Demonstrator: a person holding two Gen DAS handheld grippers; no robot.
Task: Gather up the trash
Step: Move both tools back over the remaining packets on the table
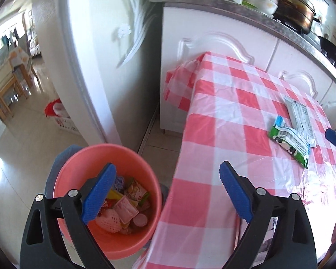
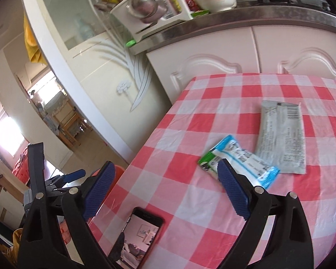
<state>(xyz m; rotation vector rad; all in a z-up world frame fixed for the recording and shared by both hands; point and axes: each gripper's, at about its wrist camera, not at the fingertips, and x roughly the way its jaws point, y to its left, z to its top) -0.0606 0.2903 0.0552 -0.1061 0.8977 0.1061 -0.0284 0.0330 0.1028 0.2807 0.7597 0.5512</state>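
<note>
A pink bucket (image 1: pixel 96 150) stands on the floor beside the table, holding several wrappers and a foam net. My left gripper (image 1: pixel 168 192) hangs open above the bucket's rim and the table's edge, with nothing between its blue fingers. On the red-and-white check tablecloth (image 1: pixel 224 112) lie a green-and-blue wrapper (image 1: pixel 289 139) and a grey wrapper (image 1: pixel 300 116), overlapping. In the right wrist view my right gripper (image 2: pixel 165 190) is open over the cloth; its right finger (image 2: pixel 233 192) sits just in front of the green-and-blue wrapper (image 2: pixel 239 163), and the grey wrapper (image 2: pixel 280 139) lies behind it.
A black phone (image 2: pixel 136 239) lies on the table's near edge below the right gripper. White kitchen cabinets (image 1: pixel 224 51) back the table, with pots (image 1: pixel 295 13) on the counter. A glass door panel (image 1: pixel 94 56) stands behind the bucket. The left gripper's blue finger (image 2: pixel 75 176) shows at the left.
</note>
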